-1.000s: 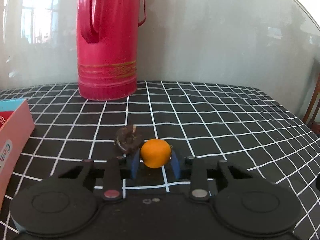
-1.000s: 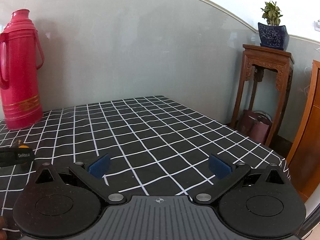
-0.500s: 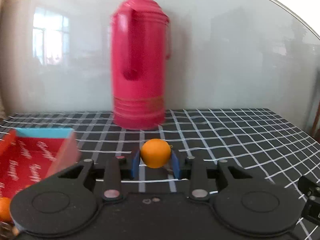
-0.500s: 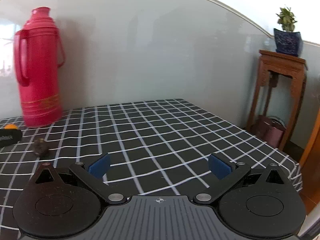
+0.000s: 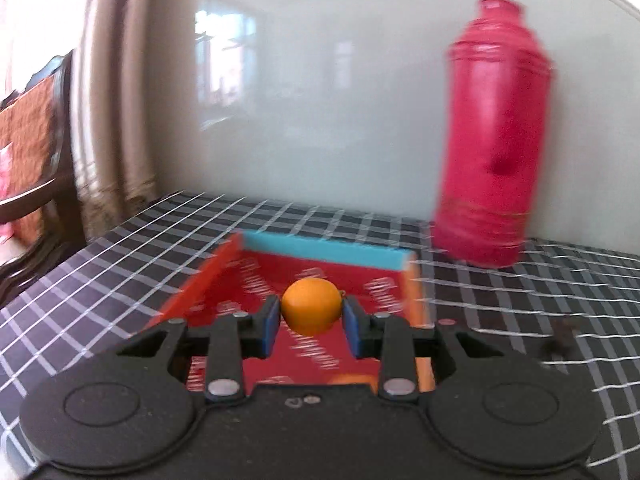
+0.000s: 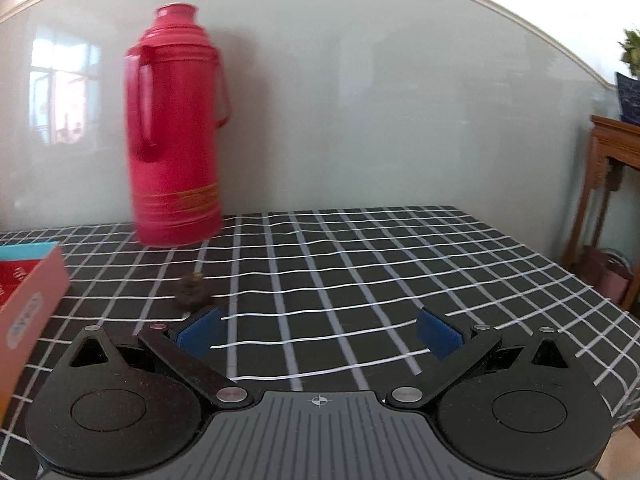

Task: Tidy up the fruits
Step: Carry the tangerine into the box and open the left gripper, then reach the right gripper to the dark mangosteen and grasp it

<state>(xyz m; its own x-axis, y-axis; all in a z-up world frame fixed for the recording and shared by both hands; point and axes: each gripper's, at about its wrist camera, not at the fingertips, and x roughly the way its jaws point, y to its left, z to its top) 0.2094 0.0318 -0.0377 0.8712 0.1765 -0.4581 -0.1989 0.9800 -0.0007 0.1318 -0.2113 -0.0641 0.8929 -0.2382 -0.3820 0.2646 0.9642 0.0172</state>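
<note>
The left hand-held gripper [image 5: 311,322] is clamped on an orange [image 5: 311,306], its blue pads [image 5: 271,323] pressing the fruit from both sides. It holds the orange above the open box [image 5: 320,247], which has a red floor and a blue far wall and lies on the table [image 5: 120,264] near its left edge. A second orange [image 5: 352,379] shows in the box's near part, mostly hidden behind the gripper body. The right hand-held gripper [image 6: 320,332] is spread wide with nothing between its pads, over the checked cloth. A dark fruit [image 6: 191,290] lies on the table just beyond its left pad, right of the box. A red flask [image 6: 176,128] stands upright at the table's far edge by the wall.
</note>
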